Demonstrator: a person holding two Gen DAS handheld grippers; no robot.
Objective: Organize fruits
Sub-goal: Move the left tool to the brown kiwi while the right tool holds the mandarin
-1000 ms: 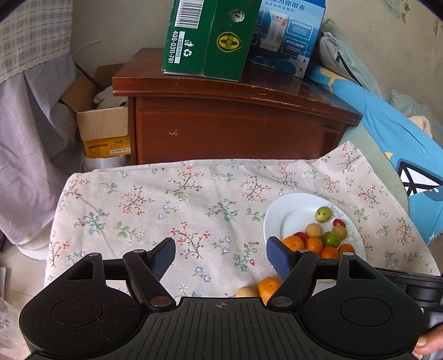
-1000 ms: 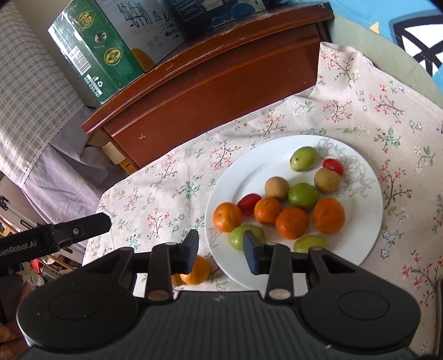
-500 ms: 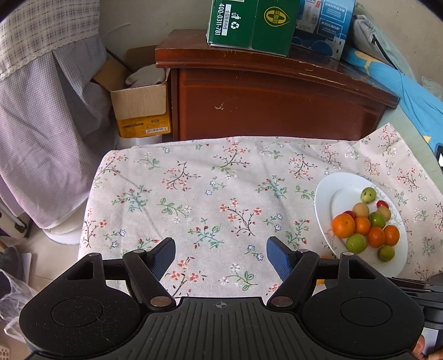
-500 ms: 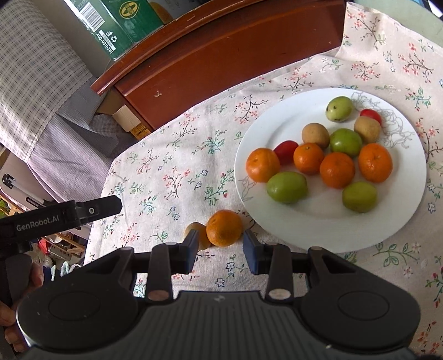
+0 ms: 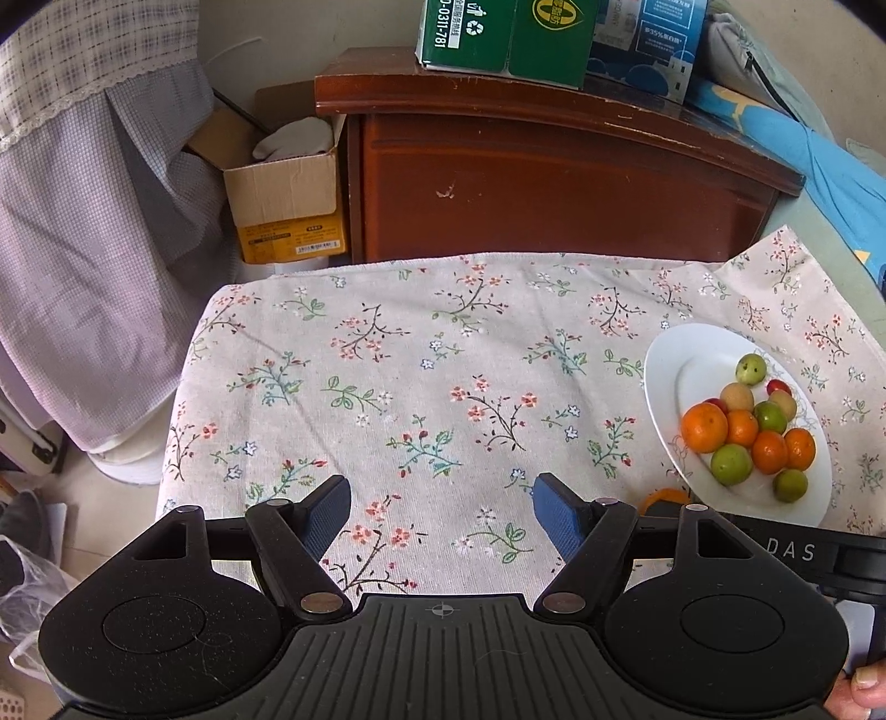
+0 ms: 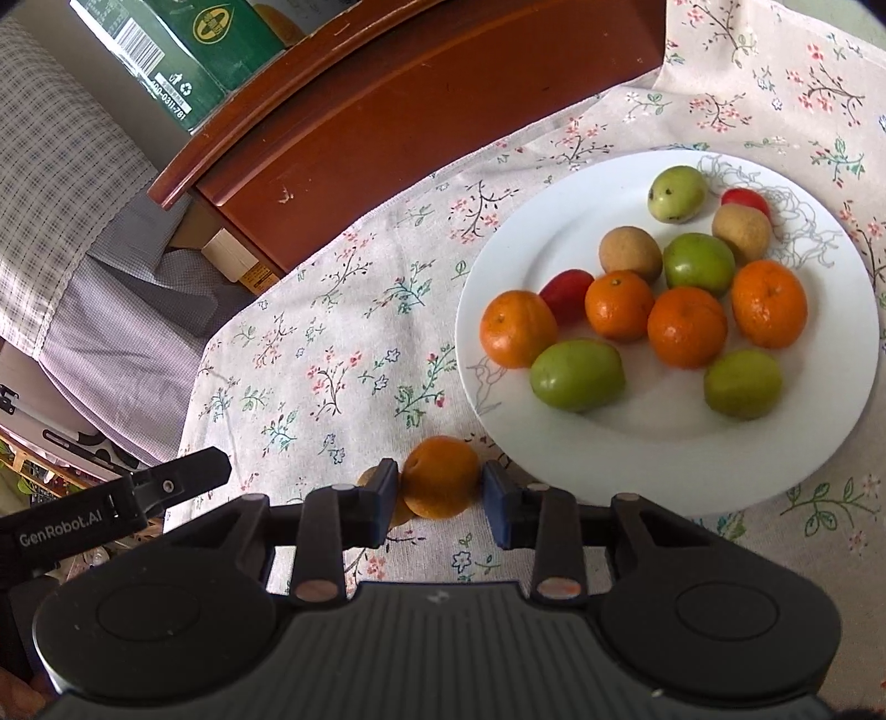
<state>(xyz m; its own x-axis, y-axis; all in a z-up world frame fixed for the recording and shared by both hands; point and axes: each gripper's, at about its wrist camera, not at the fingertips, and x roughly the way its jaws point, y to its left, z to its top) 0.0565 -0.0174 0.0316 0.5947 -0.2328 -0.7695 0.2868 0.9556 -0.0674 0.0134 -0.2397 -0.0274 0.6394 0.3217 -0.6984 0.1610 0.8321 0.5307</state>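
Note:
A white plate (image 6: 637,437) on the floral cloth holds several fruits: oranges, green fruits, brown ones and small red ones. It also shows in the left wrist view (image 5: 664,360). A loose orange (image 6: 440,476) lies on the cloth just left of the plate, with a small brown fruit (image 6: 368,477) beside it, mostly hidden by a finger. My right gripper (image 6: 442,501) is open, its jaws either side of the loose orange with small gaps. My left gripper (image 5: 442,512) is open and empty above the cloth, left of the plate.
A wooden cabinet (image 5: 554,183) stands behind the table with green and blue cartons (image 5: 504,39) on top. A cardboard box (image 5: 282,194) and hanging checked fabric (image 5: 83,221) are on the left. The cloth's left edge drops off to the floor.
My right gripper has moved forward and down until its jaws straddle the loose orange. My left gripper has pulled back and to the left, away from the plate.

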